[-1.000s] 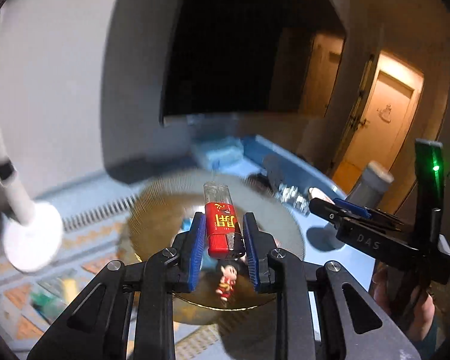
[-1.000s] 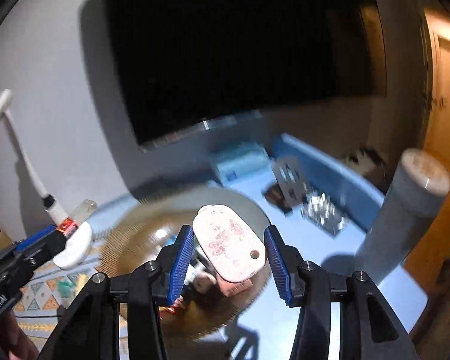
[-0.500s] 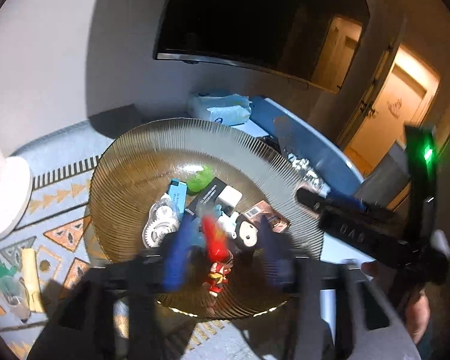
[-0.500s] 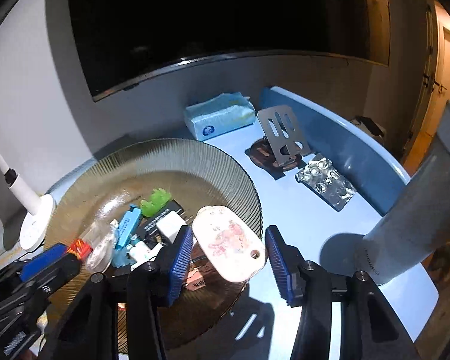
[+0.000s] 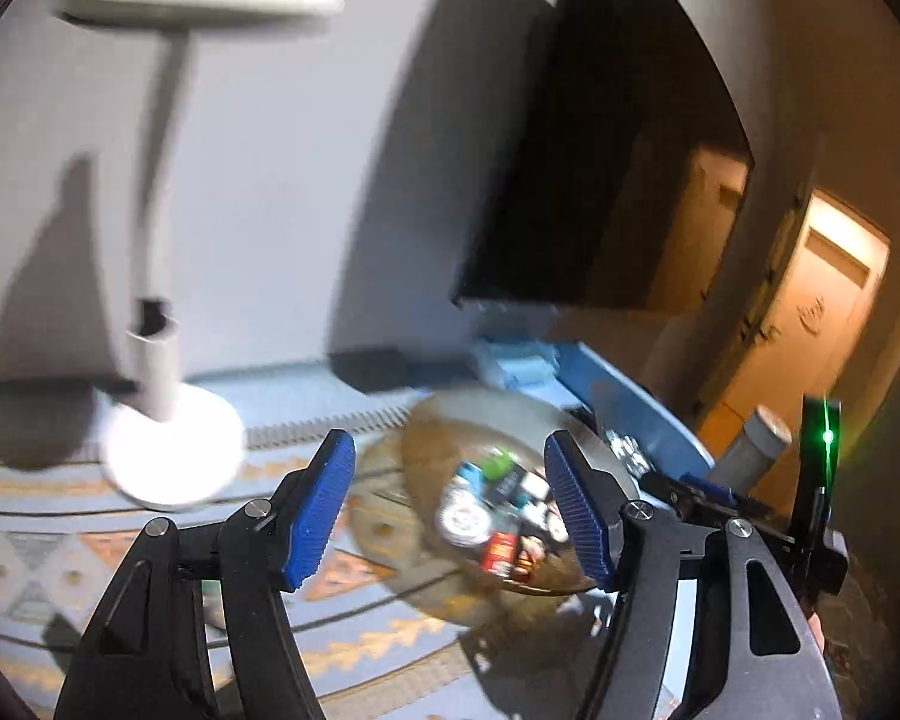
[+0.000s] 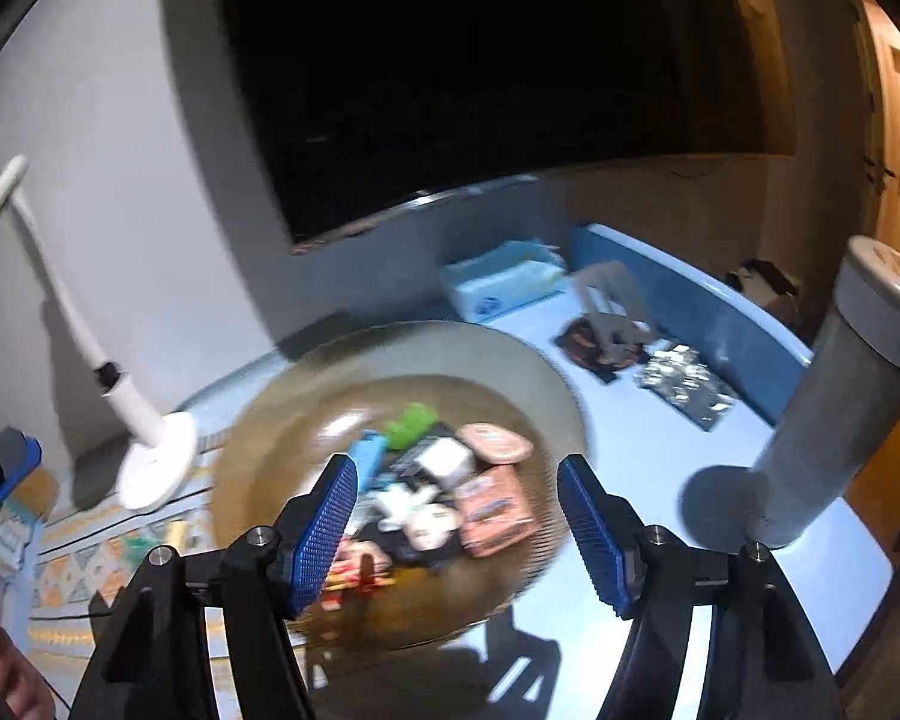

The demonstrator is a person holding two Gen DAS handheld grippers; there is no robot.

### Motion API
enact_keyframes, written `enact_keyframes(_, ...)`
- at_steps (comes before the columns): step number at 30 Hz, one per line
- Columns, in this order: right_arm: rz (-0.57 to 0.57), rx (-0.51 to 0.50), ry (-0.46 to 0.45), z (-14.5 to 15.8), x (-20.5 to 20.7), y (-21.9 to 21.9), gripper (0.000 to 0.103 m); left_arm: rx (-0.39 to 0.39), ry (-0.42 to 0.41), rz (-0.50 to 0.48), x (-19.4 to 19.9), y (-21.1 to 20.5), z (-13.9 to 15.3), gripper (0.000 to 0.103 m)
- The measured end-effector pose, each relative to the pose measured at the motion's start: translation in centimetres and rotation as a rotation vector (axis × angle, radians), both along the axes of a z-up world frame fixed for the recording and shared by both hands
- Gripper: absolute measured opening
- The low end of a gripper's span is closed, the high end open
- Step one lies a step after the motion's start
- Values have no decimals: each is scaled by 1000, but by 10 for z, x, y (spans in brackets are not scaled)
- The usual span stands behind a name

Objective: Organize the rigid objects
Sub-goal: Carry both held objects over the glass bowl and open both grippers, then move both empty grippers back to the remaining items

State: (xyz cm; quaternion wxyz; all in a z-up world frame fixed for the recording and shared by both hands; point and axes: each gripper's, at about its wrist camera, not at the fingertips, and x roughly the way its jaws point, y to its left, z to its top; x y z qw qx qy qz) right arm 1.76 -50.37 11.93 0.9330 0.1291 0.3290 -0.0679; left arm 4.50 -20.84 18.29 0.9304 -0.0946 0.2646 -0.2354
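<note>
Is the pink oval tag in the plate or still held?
In the plate: pink oval tag lies inside plate; right claw open, empty.

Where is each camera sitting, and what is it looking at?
Left wrist: on the left gripper, open, looking forward at the lamp and glass plate; the right gripper shows at the right.
Right wrist: on the right gripper, open, looking down over the plate and grey tube.
Both see the plate and lamp.

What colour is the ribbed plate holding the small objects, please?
The plate is translucent amber-brown glass, clearest in the right wrist view.
</note>
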Motion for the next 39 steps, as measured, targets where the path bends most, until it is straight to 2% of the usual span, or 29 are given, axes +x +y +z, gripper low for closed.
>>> enact_keyframes(7,112,-12,-57,23,-11,59,70,-41,-99,179,-43,87,34,66)
enact_keyframes(10,171,-32,-72,29,-14,90,72,-22,-131,274,-60,116,37,68)
enact_keyframes(14,255,-46,-68,27,-15,128,73,-31,-120,304,-72,143,30,68)
enact_keyframes(17,319,-75,-54,21,-14,160,73,-13,-85,310,-68,153,12,68)
enact_keyframes(20,376,-123,-30,9,-12,189,73,-1,-15,299,-55,159,-11,68)
enact_keyframes(22,416,-125,-4,-1,-9,203,73,-2,36,294,-48,165,-28,68)
enact_keyframes(24,454,-117,32,-13,-4,216,73,30,65,317,-44,163,-44,68)
enact_keyframes(26,488,-99,71,-25,5,226,73,123,79,355,-41,155,-66,68)
enact_keyframes(28,529,-55,118,-41,17,234,73,199,116,342,-38,146,-93,68)
enact_keyframes(34,589,70,273,-94,65,258,73,274,267,270,-17,125,-147,68)
enact_keyframes(39,567,96,291,-112,92,268,73,317,316,226,-3,113,-166,68)
